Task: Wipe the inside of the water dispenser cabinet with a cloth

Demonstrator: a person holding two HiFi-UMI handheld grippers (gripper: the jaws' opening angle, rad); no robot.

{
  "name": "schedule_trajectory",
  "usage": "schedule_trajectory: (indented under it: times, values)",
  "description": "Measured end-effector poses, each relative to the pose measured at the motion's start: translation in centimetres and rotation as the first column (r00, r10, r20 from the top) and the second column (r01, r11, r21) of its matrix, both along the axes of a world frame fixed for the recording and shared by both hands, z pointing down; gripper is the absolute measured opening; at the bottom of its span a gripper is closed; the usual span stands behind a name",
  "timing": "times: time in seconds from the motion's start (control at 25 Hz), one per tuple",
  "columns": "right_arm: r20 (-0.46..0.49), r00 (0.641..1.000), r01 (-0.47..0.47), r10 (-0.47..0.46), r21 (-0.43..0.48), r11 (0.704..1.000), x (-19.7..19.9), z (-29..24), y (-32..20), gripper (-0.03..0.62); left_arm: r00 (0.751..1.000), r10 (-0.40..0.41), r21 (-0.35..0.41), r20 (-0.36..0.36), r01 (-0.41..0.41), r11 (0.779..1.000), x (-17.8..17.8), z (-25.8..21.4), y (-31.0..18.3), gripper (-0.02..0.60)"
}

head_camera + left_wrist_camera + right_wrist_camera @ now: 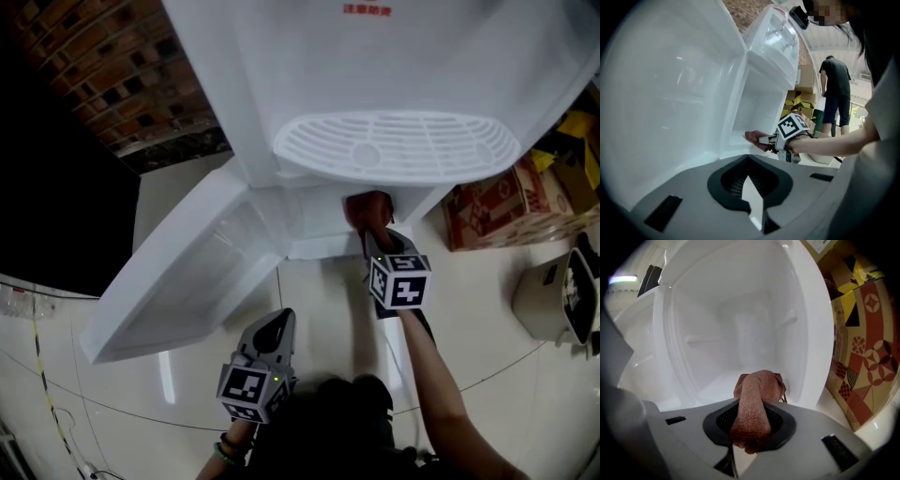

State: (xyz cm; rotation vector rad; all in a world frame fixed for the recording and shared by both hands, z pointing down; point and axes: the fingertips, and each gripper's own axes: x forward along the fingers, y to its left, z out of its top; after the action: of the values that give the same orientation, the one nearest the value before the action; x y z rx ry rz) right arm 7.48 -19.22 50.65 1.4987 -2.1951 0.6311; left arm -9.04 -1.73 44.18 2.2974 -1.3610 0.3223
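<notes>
The white water dispenser (394, 56) stands with its lower cabinet door (187, 272) swung open to the left. My right gripper (380, 239) is at the cabinet mouth, shut on a reddish-brown cloth (367, 208). In the right gripper view the cloth (757, 390) bunches out of the jaws against the cabinet floor, with the white interior (740, 333) behind it. The left gripper view shows that right gripper (766, 139) and cloth (753, 137) at the cabinet's lower front edge. My left gripper (275, 326) hangs back below the door, jaws together, holding nothing.
The drip-tray grille (394, 142) juts out above the cabinet opening. Patterned cardboard boxes (497, 202) stand right of the dispenser, close to the cabinet's side (862, 357). A beige appliance (548, 300) sits on the floor at right. Another person (836, 89) stands in the background.
</notes>
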Motion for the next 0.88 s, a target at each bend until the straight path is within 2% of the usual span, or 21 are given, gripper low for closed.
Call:
schedule_trajectory:
  times: [0.16, 0.32, 0.4, 0.52, 0.6, 0.68, 0.76, 0.88]
  values:
    - [0.016, 0.999, 0.028, -0.028, 0.029, 0.999, -0.8, -1.3, -0.4, 0.074, 1.000, -0.004, 0.003, 0.008, 0.004, 1.000, -0.1, 0.0, 0.0, -0.021]
    - [0.134, 0.987, 0.058, -0.085, 0.193, 0.979, -3.5, -8.7, -1.7, 0.074, 1.000, 0.004, 0.002, 0.018, -0.004, 1.000, 0.0, 0.0, 0.1, -0.021]
    - [0.164, 0.975, 0.092, -0.149, 0.311, 0.946, -5.3, -13.3, -2.0, 0.074, 1.000, 0.001, 0.001, 0.019, -0.001, 1.000, -0.1, 0.0, 0.1, -0.021]
    - [0.198, 0.951, 0.123, -0.237, 0.459, 0.880, -7.8, -19.2, -1.9, 0.074, 1.000, 0.000, 0.002, 0.021, 0.000, 1.000, -0.1, -0.1, 0.1, -0.020]
    - [0.217, 0.932, 0.140, -0.289, 0.520, 0.843, -9.2, -21.8, -1.8, 0.074, 1.000, 0.004, 0.001, 0.024, -0.004, 1.000, 0.0, -0.1, 0.2, -0.021]
    - [0.216, 0.917, 0.171, -0.335, 0.547, 0.820, -10.6, -22.9, -1.9, 0.074, 1.000, 0.006, -0.001, 0.027, -0.006, 1.000, 0.0, -0.1, 0.3, -0.021]
    - [0.205, 0.911, 0.206, -0.358, 0.527, 0.824, -11.7, -22.2, -2.0, 0.074, 1.000, 0.003, -0.002, 0.028, -0.003, 1.000, -0.1, -0.1, 0.4, -0.021]
    - [0.190, 0.912, 0.248, -0.363, 0.450, 0.858, -12.6, -18.8, -1.7, 0.074, 1.000, -0.005, -0.001, 0.029, 0.005, 1.000, -0.4, -0.2, 0.5, -0.020]
